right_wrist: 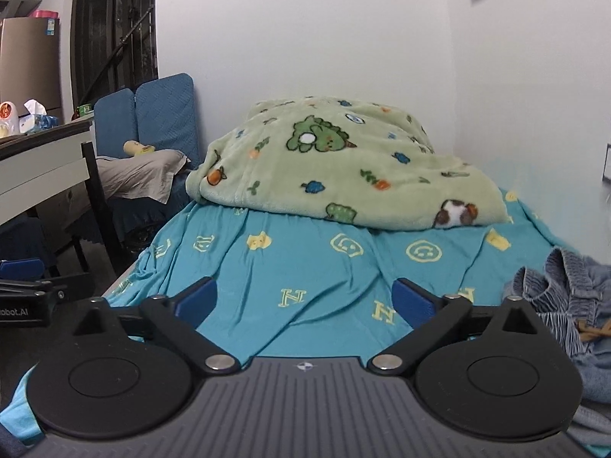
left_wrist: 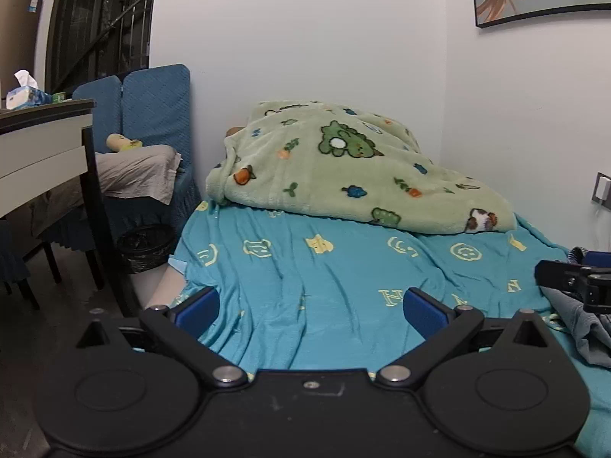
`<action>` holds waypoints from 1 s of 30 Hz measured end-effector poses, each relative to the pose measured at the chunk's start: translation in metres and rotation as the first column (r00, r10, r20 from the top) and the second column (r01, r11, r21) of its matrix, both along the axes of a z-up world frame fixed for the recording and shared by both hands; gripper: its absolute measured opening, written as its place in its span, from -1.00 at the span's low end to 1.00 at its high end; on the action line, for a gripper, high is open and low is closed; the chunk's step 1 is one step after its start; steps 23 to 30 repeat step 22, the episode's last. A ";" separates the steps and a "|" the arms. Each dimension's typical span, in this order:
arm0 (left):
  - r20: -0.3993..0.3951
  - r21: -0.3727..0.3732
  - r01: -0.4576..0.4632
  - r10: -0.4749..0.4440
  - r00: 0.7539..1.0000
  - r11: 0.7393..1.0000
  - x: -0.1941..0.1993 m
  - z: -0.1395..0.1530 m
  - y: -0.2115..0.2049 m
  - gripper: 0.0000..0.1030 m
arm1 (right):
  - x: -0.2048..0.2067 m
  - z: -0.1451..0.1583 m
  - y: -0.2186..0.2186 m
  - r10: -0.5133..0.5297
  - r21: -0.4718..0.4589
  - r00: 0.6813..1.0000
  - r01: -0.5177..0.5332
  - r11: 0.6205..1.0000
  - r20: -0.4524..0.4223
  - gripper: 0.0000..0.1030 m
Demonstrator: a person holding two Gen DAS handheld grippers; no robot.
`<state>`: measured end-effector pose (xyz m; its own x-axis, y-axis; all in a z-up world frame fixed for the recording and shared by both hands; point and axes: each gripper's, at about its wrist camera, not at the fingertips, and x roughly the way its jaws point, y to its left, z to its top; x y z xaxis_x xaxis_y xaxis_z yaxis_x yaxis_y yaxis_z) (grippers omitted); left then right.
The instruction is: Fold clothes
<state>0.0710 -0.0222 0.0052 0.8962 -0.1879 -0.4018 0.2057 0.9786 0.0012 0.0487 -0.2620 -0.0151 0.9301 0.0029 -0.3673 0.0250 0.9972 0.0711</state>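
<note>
Denim garment point(right_wrist: 565, 305) cut by right edge.

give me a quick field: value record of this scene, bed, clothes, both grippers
surface: bed sheet, turquoise with yellow prints, wrinkled
clothes: blue-grey garment, crumpled at the sheet's right edge, unfolded
blanket: green blanket heaped at the far end by the wall
left gripper: open, nothing between its fingers, over the sheet
right gripper: open, empty, garment just to its right
beside bed: desk, bin
</note>
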 end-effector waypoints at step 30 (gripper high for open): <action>-0.030 0.033 -0.026 0.027 0.999 0.999 0.004 -0.006 -0.002 0.99 | 0.005 -0.007 0.000 -0.024 -0.011 0.999 0.023 1.000 -0.038 1.00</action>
